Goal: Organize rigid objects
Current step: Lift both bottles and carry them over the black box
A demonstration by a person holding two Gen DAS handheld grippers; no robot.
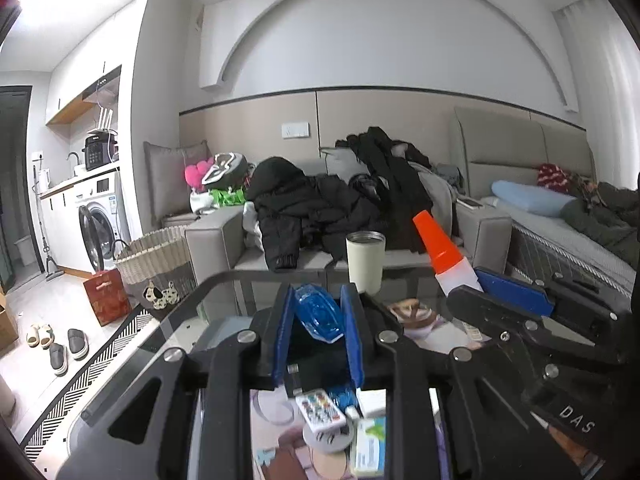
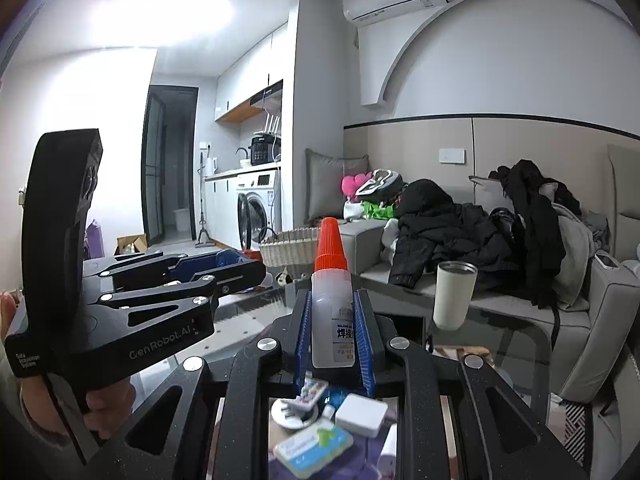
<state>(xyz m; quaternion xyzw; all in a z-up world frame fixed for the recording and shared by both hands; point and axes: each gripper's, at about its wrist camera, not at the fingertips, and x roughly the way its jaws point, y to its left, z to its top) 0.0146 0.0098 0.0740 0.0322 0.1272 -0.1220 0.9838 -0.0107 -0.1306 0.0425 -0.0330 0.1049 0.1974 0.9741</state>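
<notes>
My left gripper (image 1: 318, 312) is shut on a clear blue plastic object (image 1: 319, 314), held above the glass table (image 1: 192, 316). My right gripper (image 2: 333, 328) is shut on a white glue bottle with an orange cone cap (image 2: 332, 300), held upright. The right gripper also shows in the left wrist view (image 1: 476, 286) with the glue bottle (image 1: 440, 248) sticking up and left. The left gripper shows in the right wrist view (image 2: 240, 266) at the left, held by a hand. Below both grippers lie small items: a patterned charger (image 1: 320, 410), a white adapter (image 2: 362, 414), a green-and-white case (image 2: 314, 448).
A cream tumbler (image 1: 365, 258) stands on the table's far side, also in the right wrist view (image 2: 455, 296). Behind it is a grey sofa (image 1: 212, 240) piled with black clothes (image 1: 320, 208). A woven basket (image 1: 154, 256), a red bag (image 1: 107, 296) and slippers (image 1: 60, 344) are on the floor at left.
</notes>
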